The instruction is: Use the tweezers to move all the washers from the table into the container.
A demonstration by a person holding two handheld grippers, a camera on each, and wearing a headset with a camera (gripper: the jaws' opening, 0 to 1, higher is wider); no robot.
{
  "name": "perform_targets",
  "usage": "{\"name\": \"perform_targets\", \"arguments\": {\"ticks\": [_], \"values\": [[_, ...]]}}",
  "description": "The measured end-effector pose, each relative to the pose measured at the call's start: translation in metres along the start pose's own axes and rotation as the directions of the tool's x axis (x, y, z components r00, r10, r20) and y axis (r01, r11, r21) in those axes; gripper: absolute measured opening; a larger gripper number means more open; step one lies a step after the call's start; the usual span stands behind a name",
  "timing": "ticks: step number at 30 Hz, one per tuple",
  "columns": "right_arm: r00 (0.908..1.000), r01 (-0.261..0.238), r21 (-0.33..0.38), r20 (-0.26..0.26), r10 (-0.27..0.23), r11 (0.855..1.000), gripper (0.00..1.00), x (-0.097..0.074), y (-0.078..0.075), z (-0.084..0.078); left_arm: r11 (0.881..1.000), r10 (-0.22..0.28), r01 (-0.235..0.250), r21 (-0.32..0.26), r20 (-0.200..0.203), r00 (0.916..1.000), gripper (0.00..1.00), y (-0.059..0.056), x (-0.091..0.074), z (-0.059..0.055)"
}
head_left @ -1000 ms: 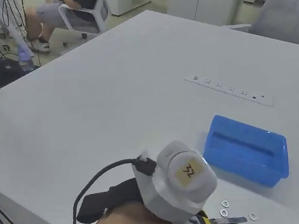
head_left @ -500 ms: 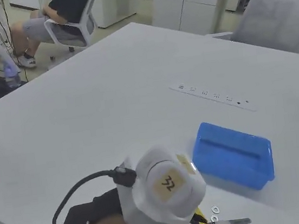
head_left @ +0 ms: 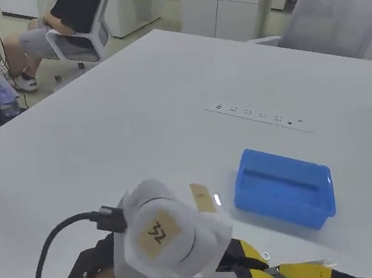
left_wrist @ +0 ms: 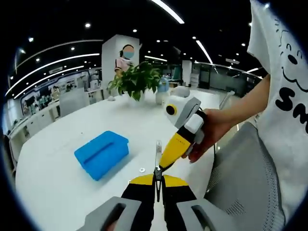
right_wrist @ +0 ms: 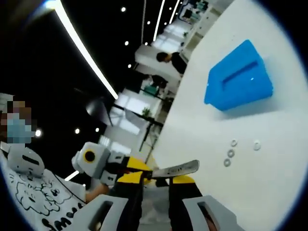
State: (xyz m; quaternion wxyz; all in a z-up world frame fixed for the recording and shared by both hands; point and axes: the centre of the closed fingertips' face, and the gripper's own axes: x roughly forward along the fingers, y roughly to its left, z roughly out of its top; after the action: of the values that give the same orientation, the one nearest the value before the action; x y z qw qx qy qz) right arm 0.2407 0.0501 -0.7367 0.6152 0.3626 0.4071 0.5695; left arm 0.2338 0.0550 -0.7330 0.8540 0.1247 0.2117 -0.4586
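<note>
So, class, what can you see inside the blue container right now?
The blue container shows just bare blue floor in the head view; its near wall hides a strip of it. The washers lie outside, on the table.

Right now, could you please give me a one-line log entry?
left gripper: shut on tweezers | right gripper: at tweezers, grip unclear | washers: on table, outside container
</note>
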Motion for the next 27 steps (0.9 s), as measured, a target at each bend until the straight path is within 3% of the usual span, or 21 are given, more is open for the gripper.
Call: {"name": "perform_targets", "arguments": {"ticks": [3, 5, 9, 10, 11, 16, 19, 21, 22, 24, 25, 26, 27], "values": [[0.9994, -0.013, -0.028, -0.034, 0.012, 1.000, 0.12, -0.001, 0.007, 0.002, 1.000, 0.004, -0.005, 0.022, 0.025, 0.9997, 0.01, -0.003, -0.006, 0.007], [0.9994, -0.012, -0.047, -0.033, 0.010, 0.999, 0.11, 0.001, 0.012, 0.005, 0.997, 0.033, -0.035, 0.063, 0.029, 0.9990, 0.01, -0.004, -0.007, 0.010], [0.9992, -0.004, -0.097, -0.040, 0.000, 0.995, 0.04, 0.008, 0.021, 0.008, 0.992, 0.070, -0.072, 0.102, 0.021, 0.9973, 0.01, -0.008, -0.007, 0.005], [0.9977, 0.007, -0.119, -0.066, -0.015, 0.993, 0.04, 0.009, 0.021, 0.005, 0.991, 0.085, -0.088, 0.104, 0.028, 0.9960, 0.01, -0.009, -0.008, 0.005], [0.9936, 0.040, -0.163, -0.098, -0.056, 0.986, 0.04, 0.011, 0.018, 0.001, 0.990, 0.095, -0.097, 0.105, 0.024, 0.9952, 0.01, -0.008, -0.009, 0.003], [0.9716, 0.103, -0.266, -0.179, -0.154, 0.959, 0.02, 0.020, 0.018, -0.010, 0.987, 0.150, -0.149, 0.065, -0.006, 0.9887, 0.02, -0.007, -0.011, -0.010], [0.9481, 0.161, -0.341, -0.207, -0.241, 0.926, 0.02, 0.026, 0.008, -0.014, 0.975, 0.223, -0.223, 0.002, -0.048, 0.9737, 0.05, -0.002, -0.013, -0.023], [0.9272, 0.234, -0.396, -0.184, -0.327, 0.888, 0.02, 0.027, -0.006, -0.008, 0.962, 0.256, -0.261, -0.076, -0.063, 0.9646, 0.14, 0.003, -0.017, -0.031], [0.9222, 0.253, -0.411, -0.171, -0.347, 0.876, 0.02, 0.028, -0.009, -0.005, 0.950, 0.286, -0.292, -0.112, -0.070, 0.9557, 0.18, 0.007, -0.021, -0.034], [0.8985, 0.321, -0.468, -0.124, -0.421, 0.823, 0.02, 0.026, -0.021, 0.007, 0.917, 0.362, -0.371, -0.149, -0.084, 0.9284, 0.25, 0.019, -0.034, -0.038], [0.8760, 0.367, -0.513, -0.091, -0.474, 0.776, 0.02, 0.022, -0.031, 0.016, 0.886, 0.426, -0.440, -0.142, -0.124, 0.8964, 0.27, 0.028, -0.045, -0.044], [0.8676, 0.383, -0.527, -0.077, -0.491, 0.759, 0.02, 0.021, -0.035, 0.020, 0.879, 0.444, -0.459, -0.130, -0.129, 0.8867, 0.30, 0.031, -0.048, -0.044], [0.8306, 0.433, -0.566, -0.052, -0.554, 0.702, 0.02, 0.016, -0.050, 0.028, 0.840, 0.516, -0.531, -0.113, -0.141, 0.8451, 0.35, 0.041, -0.060, -0.048]]}}
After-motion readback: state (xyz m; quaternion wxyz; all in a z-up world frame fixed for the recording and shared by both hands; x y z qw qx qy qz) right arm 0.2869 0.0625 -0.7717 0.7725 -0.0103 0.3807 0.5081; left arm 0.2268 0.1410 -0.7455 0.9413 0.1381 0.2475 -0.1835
